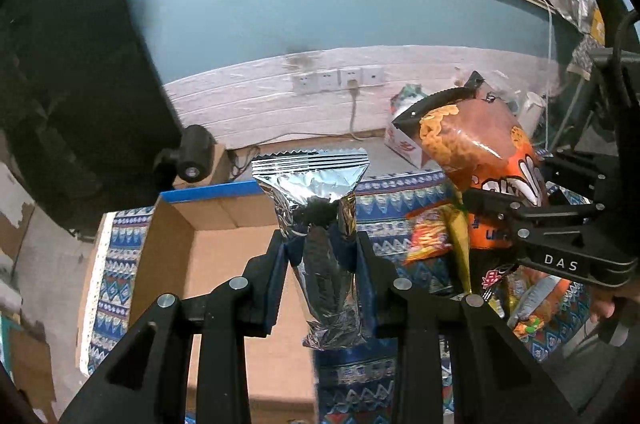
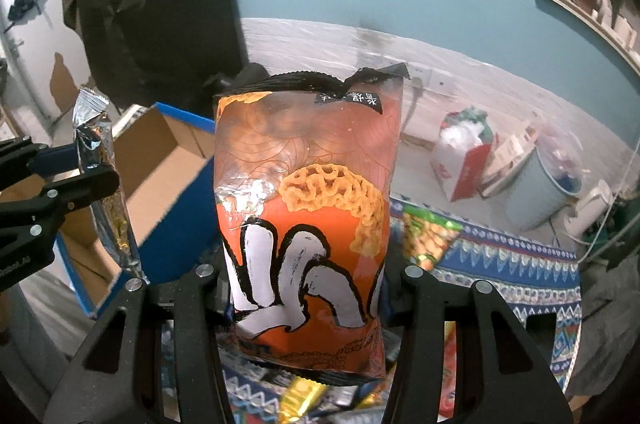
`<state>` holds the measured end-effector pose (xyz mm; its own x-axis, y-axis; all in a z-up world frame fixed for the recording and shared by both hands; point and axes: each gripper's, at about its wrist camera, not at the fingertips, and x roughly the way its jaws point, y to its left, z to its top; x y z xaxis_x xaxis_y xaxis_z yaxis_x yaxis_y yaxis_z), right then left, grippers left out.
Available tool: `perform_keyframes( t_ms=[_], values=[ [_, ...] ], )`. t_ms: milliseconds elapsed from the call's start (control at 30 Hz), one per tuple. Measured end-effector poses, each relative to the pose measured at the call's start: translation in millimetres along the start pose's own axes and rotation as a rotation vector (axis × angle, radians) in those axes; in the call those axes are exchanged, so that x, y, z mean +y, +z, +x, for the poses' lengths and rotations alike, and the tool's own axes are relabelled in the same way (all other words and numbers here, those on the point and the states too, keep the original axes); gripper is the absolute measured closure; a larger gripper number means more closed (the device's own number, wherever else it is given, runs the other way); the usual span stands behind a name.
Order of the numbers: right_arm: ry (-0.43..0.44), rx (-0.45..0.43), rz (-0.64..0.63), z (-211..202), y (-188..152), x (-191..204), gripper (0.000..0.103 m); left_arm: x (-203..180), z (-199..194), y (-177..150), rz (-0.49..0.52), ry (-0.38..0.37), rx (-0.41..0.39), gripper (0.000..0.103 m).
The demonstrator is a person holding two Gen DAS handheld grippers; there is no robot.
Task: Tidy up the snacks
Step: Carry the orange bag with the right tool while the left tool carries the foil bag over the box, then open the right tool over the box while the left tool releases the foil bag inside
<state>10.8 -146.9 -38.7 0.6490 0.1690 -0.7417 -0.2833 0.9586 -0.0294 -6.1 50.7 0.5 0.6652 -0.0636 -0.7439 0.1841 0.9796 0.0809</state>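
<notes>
While both packets hang clear of the patterned tablecloth (image 1: 120,264), what matters for the coming move is where the open cardboard box (image 1: 224,264) lies from each hand. From the left wrist view, the left gripper (image 1: 322,252) is clenched on a silver foil packet (image 1: 316,191), whose long axis stands roughly upright between the pads, and the box floor sits directly beneath and just ahead of it. The right gripper (image 2: 308,288) clamps an orange bag of honeycomb-shaped crisps (image 2: 304,207), also upright, over the heap of loose snack packets (image 1: 432,236) to the right of the box (the box shows off to its left in the right wrist view, beyond the left gripper). By my judgement the left hand is the nearer and needs only to lower and let go; the right must cross leftward first.
</notes>
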Motion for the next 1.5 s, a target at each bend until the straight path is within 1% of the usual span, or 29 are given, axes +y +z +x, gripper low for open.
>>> perform_keyframes(
  t_ms=[200,433,833,1033,1167,1233,1333,1433,1500],
  values=[
    [0.032,-0.006,-0.028,7.2,12.9,25.9,0.055,31.0,2.6,-9.7,-0.052,0.04,0.012,0.07],
    [0.068,0.002,-0.062,23.9,27.8,57.0,0.055,62.0,10.7,-27.5,-0.091,0.086,0.049,0.07],
    [0.13,0.038,-0.114,61.1,47.9,117.5,0.055,117.8,41.0,-59.3,-0.178,0.167,0.161,0.07],
    [0.151,0.074,-0.138,80.6,49.6,145.4,0.055,134.7,52.0,-69.9,-0.208,0.2,0.213,0.07],
    [0.164,0.092,-0.158,90.7,48.5,162.7,0.055,142.9,62.2,-77.9,-0.228,0.21,0.273,0.07],
    [0.171,0.103,-0.165,95.2,47.7,169.3,0.055,145.6,64.1,-80.5,-0.238,0.216,0.29,0.069],
    [0.18,0.12,-0.177,102.2,45.7,179.4,0.055,151.5,63.8,-83.9,-0.258,0.228,0.309,0.06],
    [0.185,0.134,-0.182,108.0,44.5,186.1,0.055,157.8,57.9,-85.0,-0.276,0.246,0.298,0.052],
    [0.188,0.147,-0.185,111.9,43.6,189.4,0.055,159.8,53.6,-84.5,-0.282,0.271,0.291,0.041]
  ],
)
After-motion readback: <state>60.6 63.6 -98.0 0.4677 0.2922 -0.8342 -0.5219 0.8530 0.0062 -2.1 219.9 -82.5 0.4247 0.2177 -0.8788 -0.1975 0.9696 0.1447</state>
